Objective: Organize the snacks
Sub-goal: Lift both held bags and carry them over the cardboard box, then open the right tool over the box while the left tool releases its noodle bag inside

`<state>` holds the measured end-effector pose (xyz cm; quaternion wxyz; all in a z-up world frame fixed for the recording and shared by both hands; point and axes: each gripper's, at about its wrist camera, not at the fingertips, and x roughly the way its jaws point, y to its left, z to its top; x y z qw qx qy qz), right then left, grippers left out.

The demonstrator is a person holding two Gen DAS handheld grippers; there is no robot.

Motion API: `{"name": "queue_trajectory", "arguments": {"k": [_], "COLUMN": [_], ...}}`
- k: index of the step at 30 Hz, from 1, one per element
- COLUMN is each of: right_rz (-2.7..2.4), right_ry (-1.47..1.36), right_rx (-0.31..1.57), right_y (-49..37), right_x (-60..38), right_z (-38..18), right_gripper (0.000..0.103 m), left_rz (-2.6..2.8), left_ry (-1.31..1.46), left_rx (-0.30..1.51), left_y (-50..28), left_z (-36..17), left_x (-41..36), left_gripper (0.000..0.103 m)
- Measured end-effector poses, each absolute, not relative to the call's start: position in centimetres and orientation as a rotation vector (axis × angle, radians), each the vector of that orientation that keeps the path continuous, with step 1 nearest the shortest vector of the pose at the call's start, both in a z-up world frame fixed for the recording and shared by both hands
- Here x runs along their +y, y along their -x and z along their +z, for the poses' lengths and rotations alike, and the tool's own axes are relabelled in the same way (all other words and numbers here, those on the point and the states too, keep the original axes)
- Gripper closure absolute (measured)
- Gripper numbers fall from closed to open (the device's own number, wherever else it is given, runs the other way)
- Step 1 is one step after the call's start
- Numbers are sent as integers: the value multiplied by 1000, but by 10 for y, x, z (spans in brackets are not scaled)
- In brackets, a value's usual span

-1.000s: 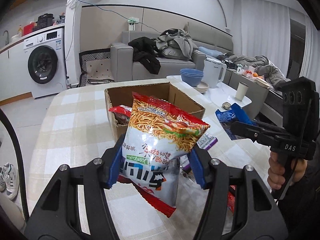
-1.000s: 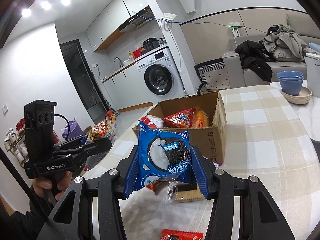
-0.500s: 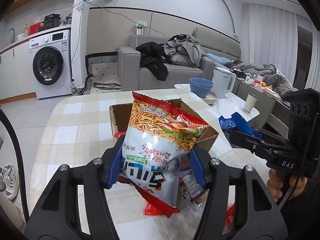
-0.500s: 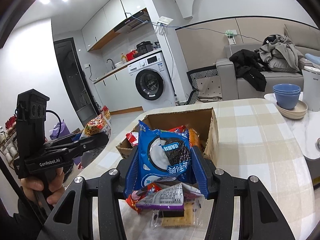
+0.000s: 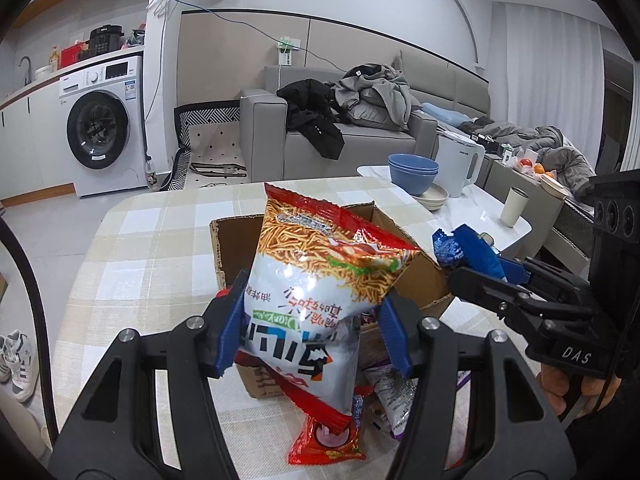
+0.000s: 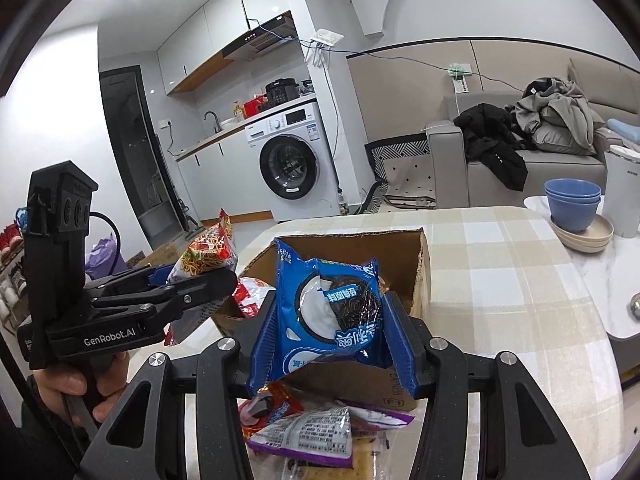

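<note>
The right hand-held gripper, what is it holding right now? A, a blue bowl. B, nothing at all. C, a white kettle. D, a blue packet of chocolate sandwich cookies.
D: the right hand-held gripper is shut on the blue cookie packet, held up in front of the cardboard box, while the blue bowls sit apart on the side table.
</note>
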<state>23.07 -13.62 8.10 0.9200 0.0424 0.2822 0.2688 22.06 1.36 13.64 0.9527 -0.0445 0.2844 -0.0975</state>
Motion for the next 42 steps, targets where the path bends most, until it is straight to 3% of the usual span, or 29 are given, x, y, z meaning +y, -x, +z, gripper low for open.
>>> {"name": "queue_trajectory", "arguments": {"k": [34, 39, 42], "right_rz": [527, 512, 502], "right_ry": [17, 37, 27], "right_rx": [665, 657, 623], "right_y": [-273, -269, -264], "right_x": [-114, -112, -117], "right_z": [49, 53, 59], "right_gripper": [52, 46, 34], "left_rz": [-224, -231, -228], "left_ry": [72, 78, 84], "left_rx": [630, 638, 640], "left_y": [-341, -339, -337], "left_z": [81, 78, 81], "left_x": [-6, -3, 0], "left_gripper": [46, 46, 44]}}
